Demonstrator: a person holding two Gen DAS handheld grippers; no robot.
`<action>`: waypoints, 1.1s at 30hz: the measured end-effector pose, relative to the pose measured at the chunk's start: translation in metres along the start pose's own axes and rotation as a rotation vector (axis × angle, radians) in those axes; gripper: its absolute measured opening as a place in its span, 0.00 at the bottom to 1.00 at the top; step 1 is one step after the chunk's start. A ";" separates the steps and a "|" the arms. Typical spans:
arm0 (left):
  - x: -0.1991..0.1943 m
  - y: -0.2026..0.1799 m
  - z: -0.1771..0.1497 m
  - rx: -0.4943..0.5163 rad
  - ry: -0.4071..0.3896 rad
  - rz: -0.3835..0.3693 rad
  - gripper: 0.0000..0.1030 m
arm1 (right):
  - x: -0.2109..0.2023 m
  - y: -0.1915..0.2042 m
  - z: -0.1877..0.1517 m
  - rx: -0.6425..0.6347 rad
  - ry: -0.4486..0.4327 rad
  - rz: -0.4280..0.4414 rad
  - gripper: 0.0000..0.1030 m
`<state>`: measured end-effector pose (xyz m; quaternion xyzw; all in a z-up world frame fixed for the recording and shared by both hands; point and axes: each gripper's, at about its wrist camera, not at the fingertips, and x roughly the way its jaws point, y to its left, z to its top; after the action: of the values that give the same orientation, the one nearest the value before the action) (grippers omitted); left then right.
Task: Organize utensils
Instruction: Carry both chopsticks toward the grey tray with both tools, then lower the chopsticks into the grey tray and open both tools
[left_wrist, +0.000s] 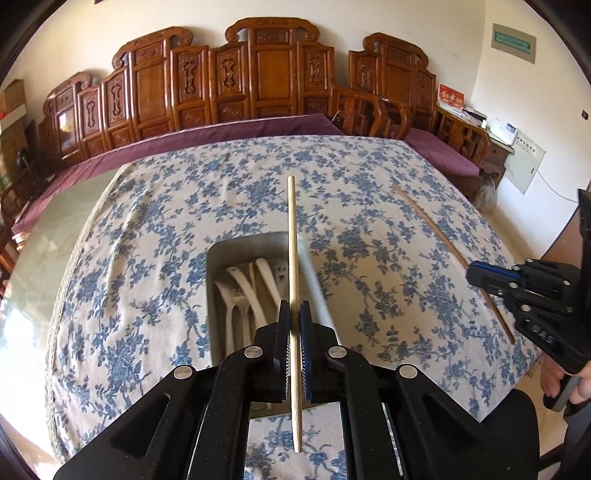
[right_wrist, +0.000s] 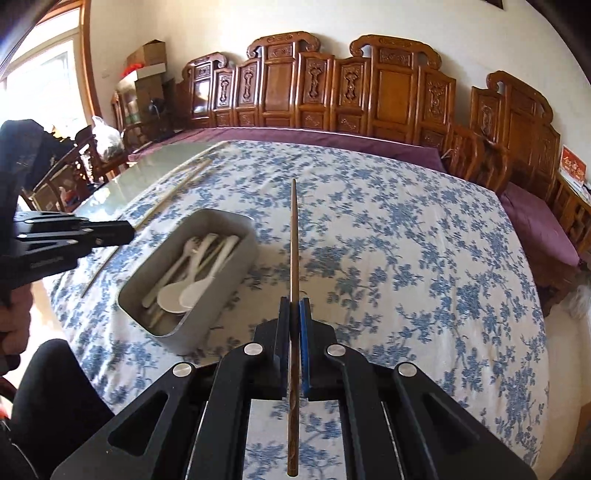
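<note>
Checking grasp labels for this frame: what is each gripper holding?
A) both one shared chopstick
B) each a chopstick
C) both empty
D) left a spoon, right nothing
B: the left gripper is shut on a pale chopstick, and the right gripper is shut on a darker chopstick.

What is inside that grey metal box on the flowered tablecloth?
The grey metal box holds white plastic spoons and forks, piled loosely. Whatever lies beneath the pile, and the box floor, is covered.

Bright daylight from a window (right_wrist: 44, 81); fisheye-bent edges, slight motion blur.
</note>
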<state>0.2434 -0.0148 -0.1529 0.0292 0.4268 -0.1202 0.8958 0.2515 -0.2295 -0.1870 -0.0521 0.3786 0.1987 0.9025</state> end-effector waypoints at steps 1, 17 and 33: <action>0.004 0.004 -0.001 -0.002 0.005 0.002 0.04 | 0.001 0.003 0.001 0.000 -0.001 0.007 0.06; 0.079 0.043 -0.022 -0.027 0.125 -0.002 0.04 | 0.043 0.038 0.023 -0.055 0.019 0.114 0.06; 0.072 0.062 -0.023 -0.088 0.099 0.007 0.16 | 0.055 0.068 0.020 -0.043 0.038 0.140 0.06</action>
<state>0.2848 0.0353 -0.2261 -0.0027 0.4756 -0.0967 0.8744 0.2719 -0.1448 -0.2077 -0.0486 0.3939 0.2684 0.8778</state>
